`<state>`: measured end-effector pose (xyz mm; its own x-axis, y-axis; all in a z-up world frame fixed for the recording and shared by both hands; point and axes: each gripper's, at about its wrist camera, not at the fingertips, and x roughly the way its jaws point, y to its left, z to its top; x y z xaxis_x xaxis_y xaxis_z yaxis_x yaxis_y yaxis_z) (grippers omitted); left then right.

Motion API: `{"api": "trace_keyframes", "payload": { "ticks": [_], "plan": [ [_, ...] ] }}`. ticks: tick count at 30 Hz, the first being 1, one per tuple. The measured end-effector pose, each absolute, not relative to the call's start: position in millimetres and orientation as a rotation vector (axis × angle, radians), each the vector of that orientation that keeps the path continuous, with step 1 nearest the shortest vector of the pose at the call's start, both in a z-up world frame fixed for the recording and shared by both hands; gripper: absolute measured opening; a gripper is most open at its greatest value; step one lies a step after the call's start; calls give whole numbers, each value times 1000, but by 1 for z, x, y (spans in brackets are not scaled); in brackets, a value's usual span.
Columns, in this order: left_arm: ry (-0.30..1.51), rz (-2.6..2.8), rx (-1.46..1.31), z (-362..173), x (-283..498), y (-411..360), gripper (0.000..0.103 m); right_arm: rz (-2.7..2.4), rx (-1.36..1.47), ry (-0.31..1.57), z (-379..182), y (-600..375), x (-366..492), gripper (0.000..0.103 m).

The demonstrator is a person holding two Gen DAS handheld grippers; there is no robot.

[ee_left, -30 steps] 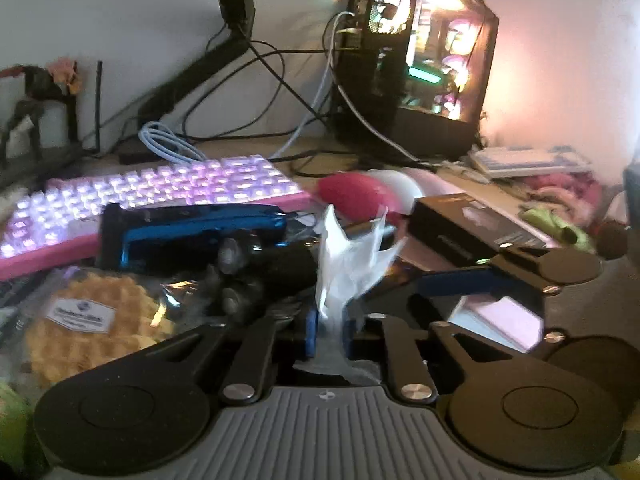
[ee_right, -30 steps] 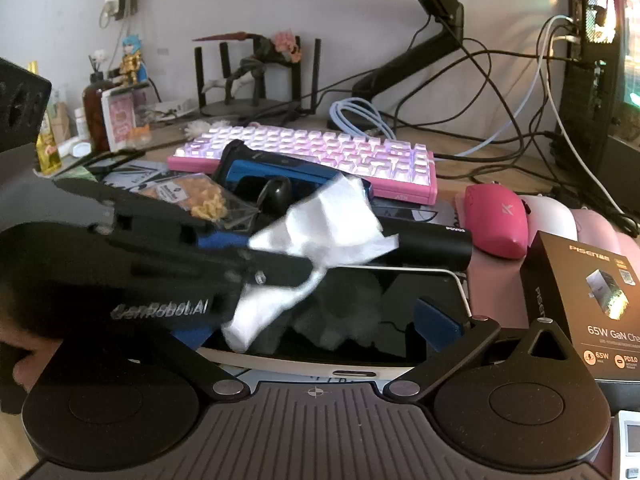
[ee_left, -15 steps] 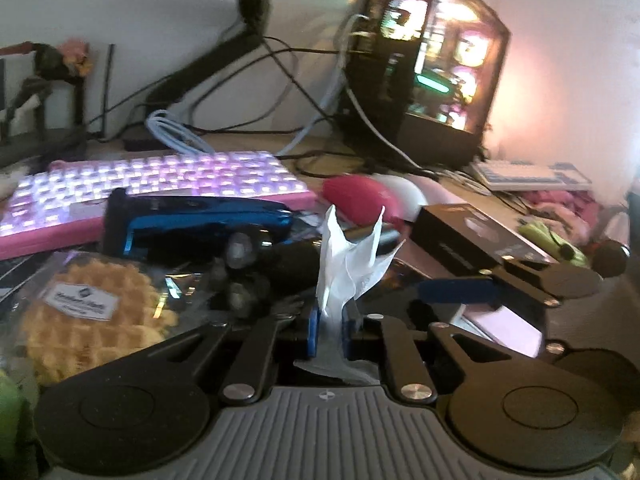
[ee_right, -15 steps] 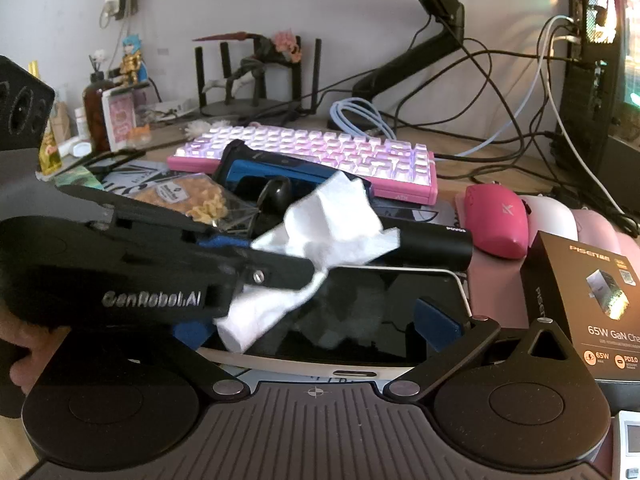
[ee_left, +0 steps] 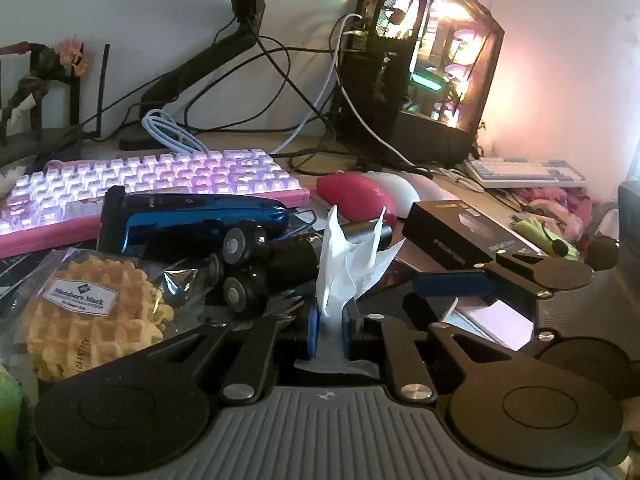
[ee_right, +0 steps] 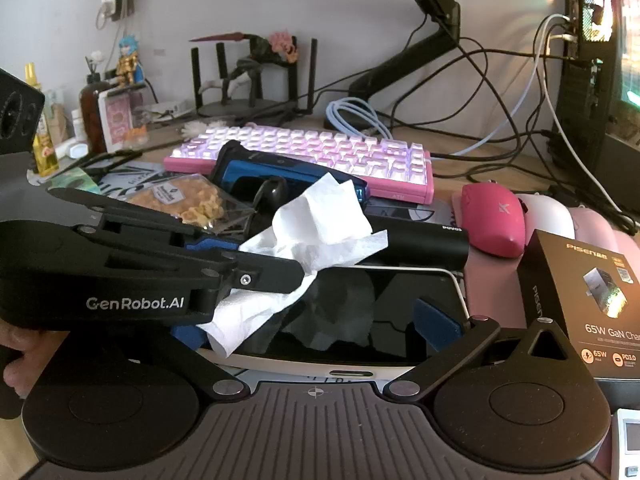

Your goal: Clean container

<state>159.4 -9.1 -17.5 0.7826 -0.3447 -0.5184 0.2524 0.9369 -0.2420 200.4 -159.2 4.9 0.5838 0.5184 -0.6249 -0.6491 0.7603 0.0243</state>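
Observation:
My left gripper (ee_left: 331,330) is shut on a crumpled white tissue (ee_left: 344,260) that sticks up between its blue pads. In the right wrist view the left gripper (ee_right: 256,280) reaches in from the left and holds the tissue (ee_right: 316,232) just above a glossy black-topped white container (ee_right: 372,316). My right gripper (ee_right: 316,328) is open around that container, with one blue pad (ee_right: 434,318) at its right side and the other pad mostly hidden behind the tissue. The right gripper's finger (ee_left: 452,284) shows in the left wrist view too.
A black electric shaver (ee_left: 248,264), a blue case (ee_left: 192,224), a wrapped waffle (ee_left: 92,316), a lit pink keyboard (ee_right: 308,152), a pink mouse (ee_right: 494,218), a black charger box (ee_right: 588,292) and a lit PC case (ee_left: 432,80) crowd the desk.
The left gripper with the tissue has shifted slightly and its view has turned a little left. The right gripper has stayed around the container.

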Motion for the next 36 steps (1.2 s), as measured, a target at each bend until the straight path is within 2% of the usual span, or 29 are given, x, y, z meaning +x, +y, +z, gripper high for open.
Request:
{"api": "trace_keyframes", "payload": {
  "ticks": [36],
  "plan": [
    [592, -340, -173, -18, 158, -10, 16, 691, -220, 654, 5, -162, 205, 103]
  ]
}}
